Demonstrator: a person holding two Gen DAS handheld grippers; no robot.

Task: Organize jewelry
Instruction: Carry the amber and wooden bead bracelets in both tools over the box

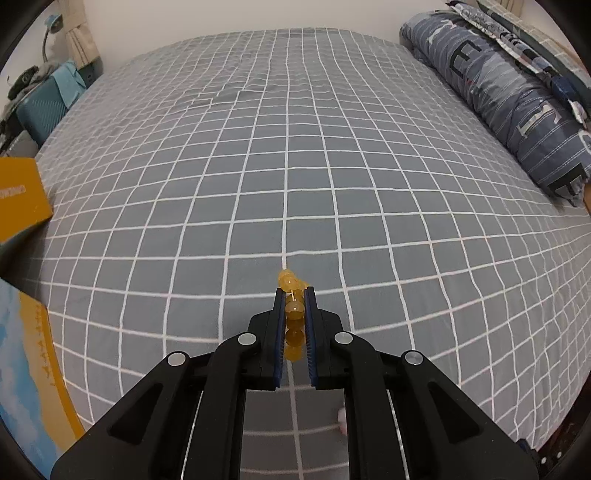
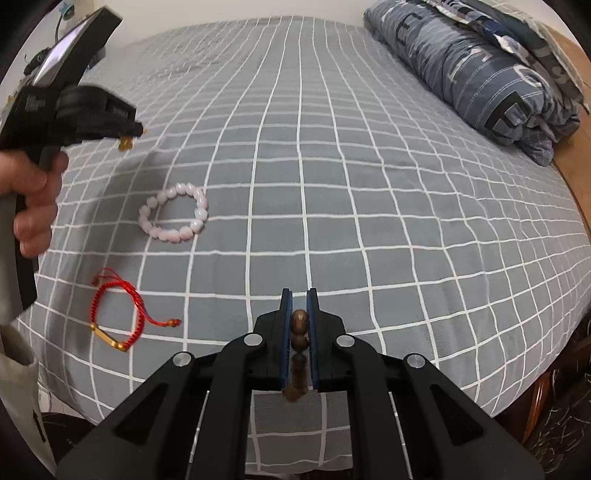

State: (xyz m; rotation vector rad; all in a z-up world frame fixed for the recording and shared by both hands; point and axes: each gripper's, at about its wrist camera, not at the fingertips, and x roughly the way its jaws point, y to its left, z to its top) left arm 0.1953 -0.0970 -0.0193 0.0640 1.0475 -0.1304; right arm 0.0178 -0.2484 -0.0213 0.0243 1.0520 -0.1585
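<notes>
Left gripper [image 1: 294, 295] clamped on yellow beads [image 1: 293, 314], held above the bed [image 1: 369, 184]. Right gripper [image 2: 299, 295] clamped on brown beads [image 2: 298, 332], also off the sheet. Pink bracelet [image 2: 173, 214] and red cord bracelet [image 2: 118, 314] lie on the bed, apart, left of right gripper.

A bed is covered by a grey sheet [image 1: 295, 166] crossed by a grid of white lines. A rolled blue quilt [image 1: 517, 110] with pale stripes and large letters is laid along its far right edge, and a patterned pillow [image 1: 517, 33] is seen behind it. An orange box [image 1: 22, 195] is set at the left edge, near a teal suitcase [image 1: 44, 110]. A desk lamp [image 1: 53, 29] is seen by the wall.
</notes>
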